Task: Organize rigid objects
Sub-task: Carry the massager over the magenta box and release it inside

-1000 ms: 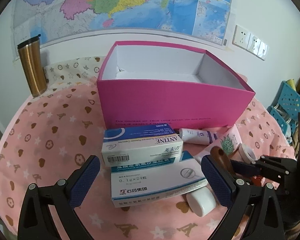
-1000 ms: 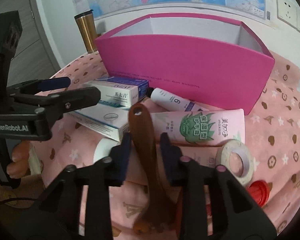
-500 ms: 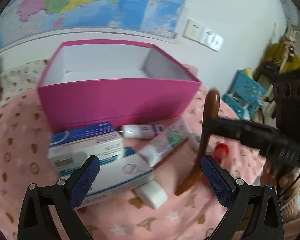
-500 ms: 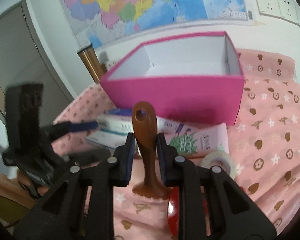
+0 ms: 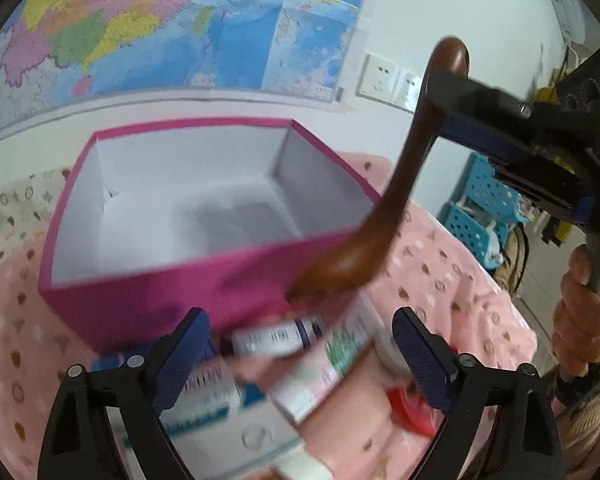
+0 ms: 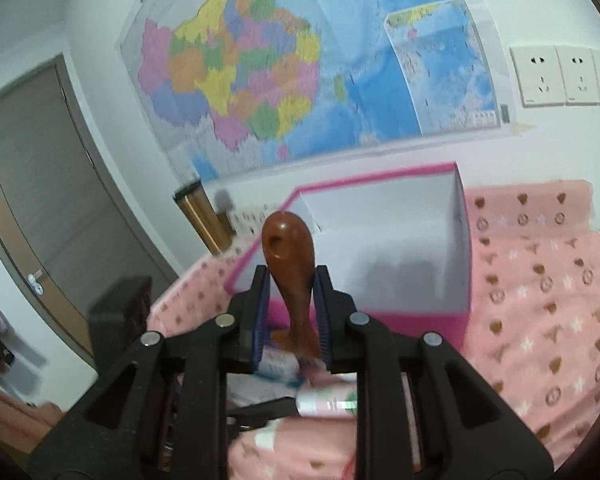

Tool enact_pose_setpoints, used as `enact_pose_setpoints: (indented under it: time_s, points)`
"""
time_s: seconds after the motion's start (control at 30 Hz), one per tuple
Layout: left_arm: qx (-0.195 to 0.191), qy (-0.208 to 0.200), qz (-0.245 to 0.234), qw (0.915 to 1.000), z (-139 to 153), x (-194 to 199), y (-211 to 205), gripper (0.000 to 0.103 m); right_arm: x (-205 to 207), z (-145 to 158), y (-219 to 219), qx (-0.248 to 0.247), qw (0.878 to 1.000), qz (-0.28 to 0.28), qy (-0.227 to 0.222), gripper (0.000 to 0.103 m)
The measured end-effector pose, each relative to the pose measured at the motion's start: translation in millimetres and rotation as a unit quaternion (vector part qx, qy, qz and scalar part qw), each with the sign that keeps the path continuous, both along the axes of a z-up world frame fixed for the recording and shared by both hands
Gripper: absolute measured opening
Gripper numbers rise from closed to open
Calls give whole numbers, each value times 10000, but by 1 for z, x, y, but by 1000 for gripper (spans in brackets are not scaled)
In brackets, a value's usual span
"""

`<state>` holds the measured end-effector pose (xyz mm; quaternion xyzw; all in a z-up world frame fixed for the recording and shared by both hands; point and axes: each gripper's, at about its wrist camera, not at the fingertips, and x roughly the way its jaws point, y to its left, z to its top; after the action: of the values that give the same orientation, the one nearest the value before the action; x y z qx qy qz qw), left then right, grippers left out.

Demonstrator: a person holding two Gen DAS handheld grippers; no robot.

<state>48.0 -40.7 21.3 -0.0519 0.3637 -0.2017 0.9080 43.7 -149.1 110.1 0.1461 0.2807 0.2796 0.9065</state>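
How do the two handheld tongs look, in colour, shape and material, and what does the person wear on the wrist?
Both tongs, left and right, are matte black plastic frames with triangular cut-outs and round silver bolt heads. Their fingers carry dark blue textured pads. The right tongs continue into a black grip with a boxy black body above it. At that hand a beige ribbed knit cuff shows.
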Motion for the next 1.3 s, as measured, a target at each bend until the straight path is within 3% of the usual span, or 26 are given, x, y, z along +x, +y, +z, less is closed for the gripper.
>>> enact_pose_setpoints:
  time_s: [0.23,0.43,0.63,0.77,0.87,0.97,1.1,1.3]
  points:
    - [15,-179,142,9997,24,36,-2,84,40,13,-4,194,9997,-129,-82,24]
    - [91,13,65,9999,21,71,-9,72,80,-8,-17,440,9982,-220,333,24]
    - [42,451,-104,9989,1,94,-16,68,104,-40,-22,173,9957,-200,883,24]
    - [73,545,-183,9983,-6,96,-21,68,122,-63,-27,-51,9903,-291,1358,24]
    - [79,551,-147,9983,-6,96,-20,68,136,-75,-29,-486,9844,-620,1573,27]
    - [72,528,-94,9985,-4,93,-17,68,145,-78,-33,-856,9797,-1004,1509,31]
    - [49,504,-27,9987,-5,84,-9,68,137,-69,-33,-1226,9773,-1303,1131,47]
    - [3,224,42,9997,6,55,12,74,94,-55,-32,-979,9883,-907,744,47]
